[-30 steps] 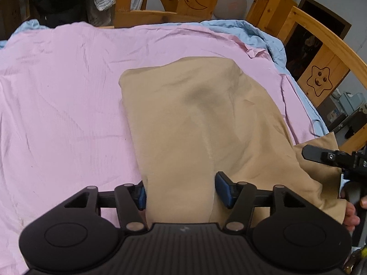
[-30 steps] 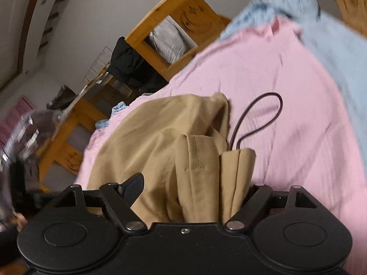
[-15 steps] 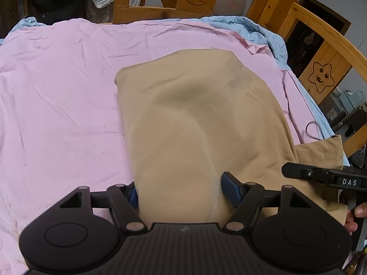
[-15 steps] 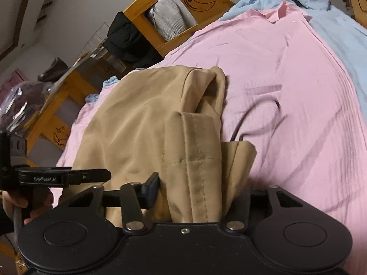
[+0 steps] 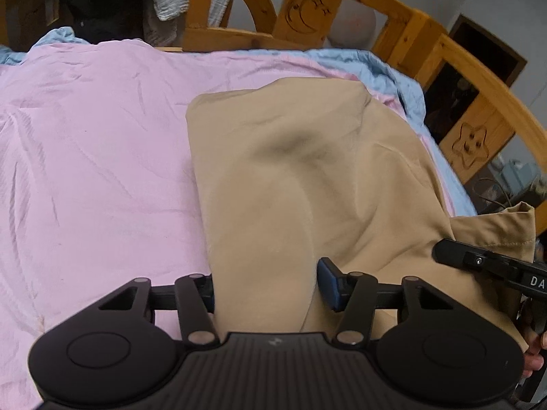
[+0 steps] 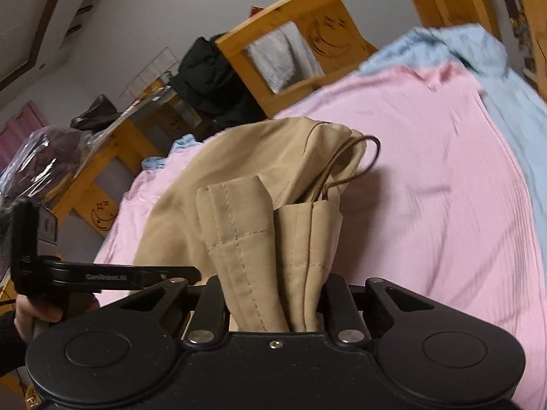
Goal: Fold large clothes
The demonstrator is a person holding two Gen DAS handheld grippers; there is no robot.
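1. A bed with a wooden frame (image 5: pixel 403 27), carved with a moon and a star, fills the room; a pink sheet (image 5: pixel 95 157) covers it, with a pale blue blanket (image 6: pixel 512 78) along its far edge.
2. The left gripper (image 5: pixel 266 285) points down over the near edge of a tan garment (image 5: pixel 301 177). Its jaws are closing, and a thick fold of the tan cloth runs up between them. The blue pad of one finger (image 5: pixel 328 283) lies against the cloth on one side; the other finger is half buried in the fold, so I cannot tell whether both pads press.
3. The right gripper (image 6: pixel 273 304) is clamped on the garment. Its jaws are closing on a bunched, stitched hem that stands up between them in two folds.
4. A thin dark cord (image 6: pixel 362 160) loops out of the cloth just beyond that bunch.
5. From the two grippers the garment spreads away across the pink sheet toward the frame, raised near the tools and lying flatter further off.
6. In the left wrist view the right gripper's body shows at the right edge, beside a corner of the garment.
7. Dark clothes (image 6: pixel 205 78) hang over the frame beyond the bed.
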